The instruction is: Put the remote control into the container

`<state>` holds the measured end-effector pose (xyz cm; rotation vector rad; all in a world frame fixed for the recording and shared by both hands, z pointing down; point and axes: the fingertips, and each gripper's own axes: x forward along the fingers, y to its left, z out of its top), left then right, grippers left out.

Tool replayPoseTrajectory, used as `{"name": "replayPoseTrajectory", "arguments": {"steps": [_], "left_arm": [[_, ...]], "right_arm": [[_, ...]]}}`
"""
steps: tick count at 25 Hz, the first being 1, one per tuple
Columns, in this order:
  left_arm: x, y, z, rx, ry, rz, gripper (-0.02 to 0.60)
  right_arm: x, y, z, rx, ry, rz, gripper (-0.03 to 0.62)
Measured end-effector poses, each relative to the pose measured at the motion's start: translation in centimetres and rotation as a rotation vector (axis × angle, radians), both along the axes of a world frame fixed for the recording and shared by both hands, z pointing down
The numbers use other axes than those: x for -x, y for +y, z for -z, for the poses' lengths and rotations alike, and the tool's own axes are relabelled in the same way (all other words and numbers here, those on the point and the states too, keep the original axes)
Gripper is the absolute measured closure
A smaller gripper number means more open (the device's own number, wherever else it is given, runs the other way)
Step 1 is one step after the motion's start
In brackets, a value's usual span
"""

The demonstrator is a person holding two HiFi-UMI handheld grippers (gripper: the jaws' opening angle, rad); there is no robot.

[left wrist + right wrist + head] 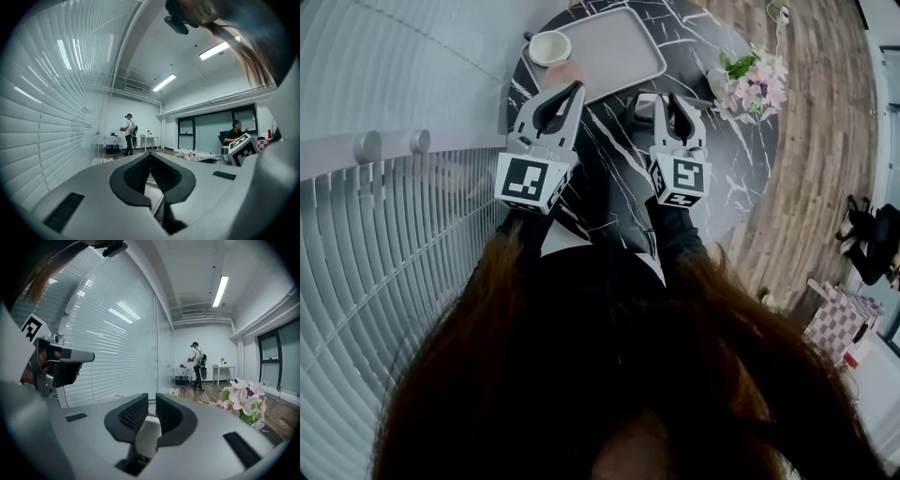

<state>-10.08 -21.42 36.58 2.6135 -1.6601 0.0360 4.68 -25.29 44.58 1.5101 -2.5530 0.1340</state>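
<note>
Colours and patterns, tabletop scene.
Table (609, 183) black with white veining; tray (623, 42) pale grey; cup (548, 47) cream; flowers (752, 80) pink, green leaves; remote control (149, 432) white; floor (825, 141) brown wood-grain; blinds (375, 281) white, slatted.

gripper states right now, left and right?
Left gripper: closed, empty.
Right gripper: closed on the remote control.

The table (733, 173) looks like glossy black marble, the tray (619, 47) matt grey, the remote control (149, 431) smooth white plastic.
</note>
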Motion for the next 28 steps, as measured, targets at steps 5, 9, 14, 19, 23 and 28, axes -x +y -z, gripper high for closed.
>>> {"name": "replayPoseTrajectory", "arguments": {"steps": [5,9,14,19,23,28], "left_arm": [[-0.7,-0.5,0.8,-0.02,0.002,-0.014,0.572],[-1.5,-0.8,2.1,-0.048,0.001,-0.036,0.572],[-2.5,-0.7,4.1,-0.087,-0.001,-0.058,0.572],[-3.2,-0.1,5.8,-0.117,-0.004,-0.073,0.572],[-3.5,0.6,6.4,-0.118,-0.009,-0.085,0.572],[-3.3,1.6,6.7,-0.103,-0.009,-0.082,0.572]], "right_arm": [[-1.4,0.2,4.6,-0.112,-0.048,-0.028,0.572],[-2.7,0.7,8.1,-0.176,-0.092,-0.049,0.576],[-4.0,2.1,11.5,-0.242,-0.11,-0.062,0.577],[-4.9,3.6,13.5,-0.274,-0.133,-0.068,0.577],[-4.9,4.4,13.8,-0.262,-0.151,-0.074,0.577],[-4.6,5.6,13.9,-0.253,-0.155,-0.07,0.577]]}}
